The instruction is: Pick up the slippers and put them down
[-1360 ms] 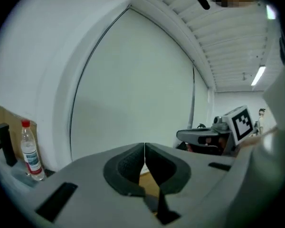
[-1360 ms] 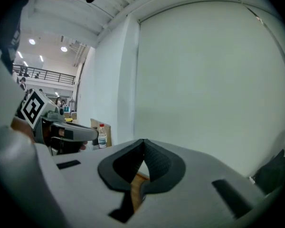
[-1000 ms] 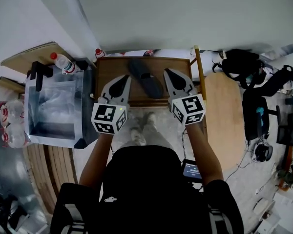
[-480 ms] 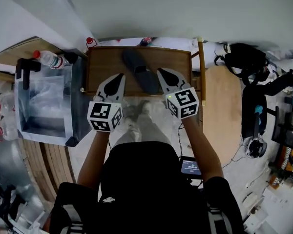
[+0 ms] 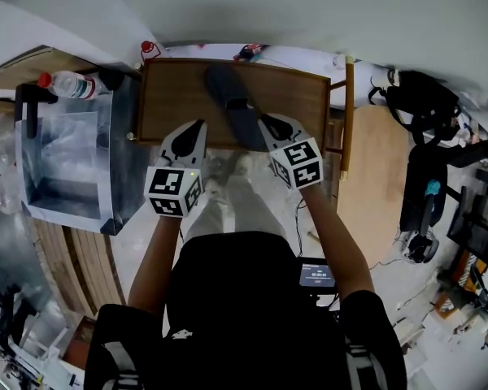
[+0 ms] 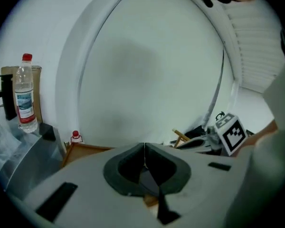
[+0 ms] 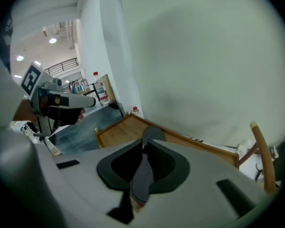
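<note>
Slipper [image 5: 234, 112], 1 dark one, lying across middle of wooden table [image 5: 171, 96]. Left gripper [image 5: 199, 124] and right gripper [image 5: 263, 122] over table's near edge, both with jaws closed, empty.

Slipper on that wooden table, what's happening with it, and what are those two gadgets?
A person holds a hand-held gripper in each hand over the wooden table. The right gripper is shut on the near end of a dark grey slipper, which stretches out over the table. The left gripper is shut and empty beside it.
</note>
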A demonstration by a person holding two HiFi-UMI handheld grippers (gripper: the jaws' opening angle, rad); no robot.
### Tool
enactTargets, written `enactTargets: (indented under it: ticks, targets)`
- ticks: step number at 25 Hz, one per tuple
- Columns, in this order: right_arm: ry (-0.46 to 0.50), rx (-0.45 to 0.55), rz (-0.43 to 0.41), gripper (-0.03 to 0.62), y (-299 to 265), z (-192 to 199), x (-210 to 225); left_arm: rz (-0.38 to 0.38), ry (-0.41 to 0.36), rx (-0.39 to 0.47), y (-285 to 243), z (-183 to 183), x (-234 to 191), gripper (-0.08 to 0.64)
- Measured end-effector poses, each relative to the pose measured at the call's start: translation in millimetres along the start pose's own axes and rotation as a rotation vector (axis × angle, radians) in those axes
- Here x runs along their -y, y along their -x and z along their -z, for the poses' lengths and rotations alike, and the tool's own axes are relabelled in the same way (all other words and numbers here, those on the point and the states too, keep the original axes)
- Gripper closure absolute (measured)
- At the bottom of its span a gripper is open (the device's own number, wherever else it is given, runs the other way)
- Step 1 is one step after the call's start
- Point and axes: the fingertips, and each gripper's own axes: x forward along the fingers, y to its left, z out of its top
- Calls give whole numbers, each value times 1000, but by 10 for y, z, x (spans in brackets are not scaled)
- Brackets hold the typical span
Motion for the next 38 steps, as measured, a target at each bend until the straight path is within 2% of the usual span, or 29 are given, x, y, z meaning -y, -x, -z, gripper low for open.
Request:
enactTargets:
  ticks: [6,13,20,27,38]
  targets:
    - [-8,-89,-50,518,-269,309,57,-30,22,-22,-95,147,-59,554]
    - [-29,-168,-63,425,-602,557,185,-72,58,-58,-183,371,-166,555]
    - [-43,-244,-79,380,-949,793,218,-104,74,-71,-238,527,-249,554]
    - [-55,-277,-73,384,-1159,916,270,-131,95,-83,-255,656,-352,555]
    - [-38,-284,-76,517,-1188,922,235,-155,119,-97,-254,783,-394,555]
